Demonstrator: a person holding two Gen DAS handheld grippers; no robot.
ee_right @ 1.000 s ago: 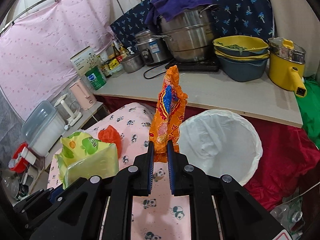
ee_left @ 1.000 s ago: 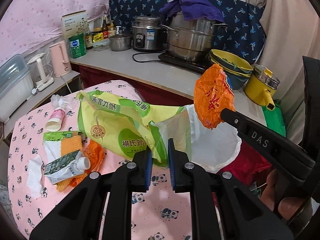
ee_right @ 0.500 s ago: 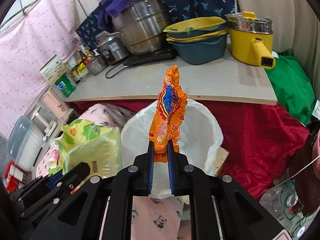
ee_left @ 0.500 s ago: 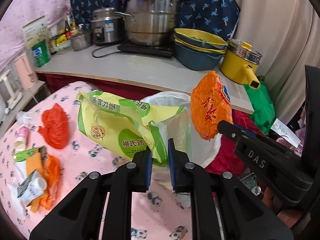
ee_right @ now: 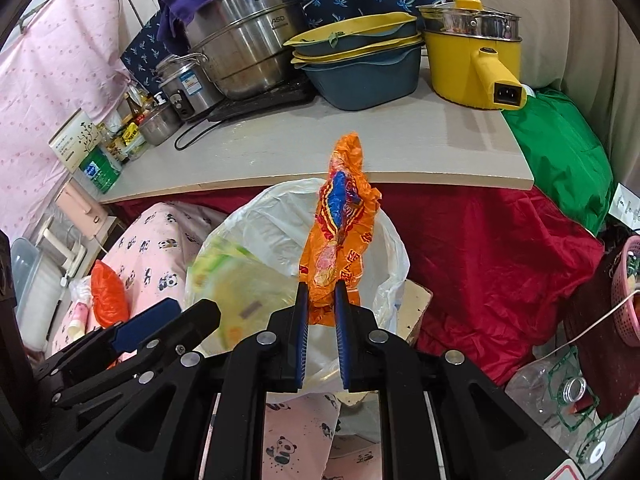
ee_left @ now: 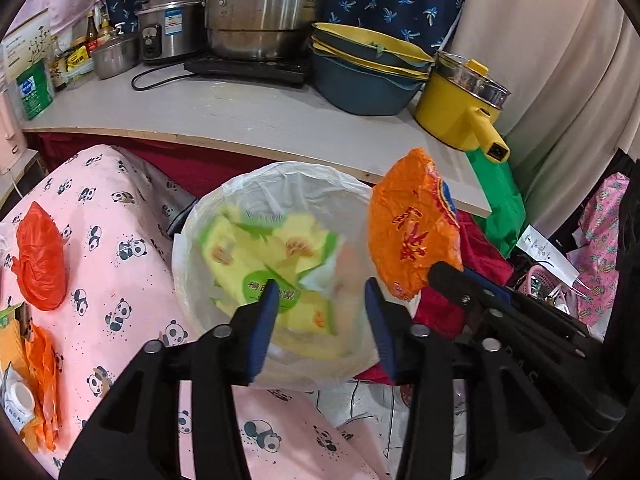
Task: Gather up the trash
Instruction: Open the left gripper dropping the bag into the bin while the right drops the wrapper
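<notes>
A bin lined with a white bag [ee_left: 280, 184] stands just past the panda-cloth table's edge; it also shows in the right wrist view [ee_right: 276, 216]. My left gripper [ee_left: 320, 308] is open over it. The yellow-green packet [ee_left: 272, 264] is blurred inside the bin mouth, free of the jaws; it also shows in the right wrist view [ee_right: 240, 280]. My right gripper [ee_right: 322, 300] is shut on an orange wrapper [ee_right: 340, 232] and holds it upright over the bin's right rim. The wrapper also shows in the left wrist view [ee_left: 412, 228].
On the pink panda cloth [ee_left: 116, 264] lie a red plastic bag [ee_left: 40, 260] and more wrappers [ee_left: 36, 368] at the left. A counter [ee_left: 240, 120] with pots, bowls and a yellow pot [ee_left: 460, 108] runs behind the bin. A red cloth [ee_right: 480, 248] hangs under it.
Both grippers moved right, over the bin. My left gripper opened and let go of the yellow-green packet, which is dropping into the bin. The right gripper still holds the orange wrapper.
</notes>
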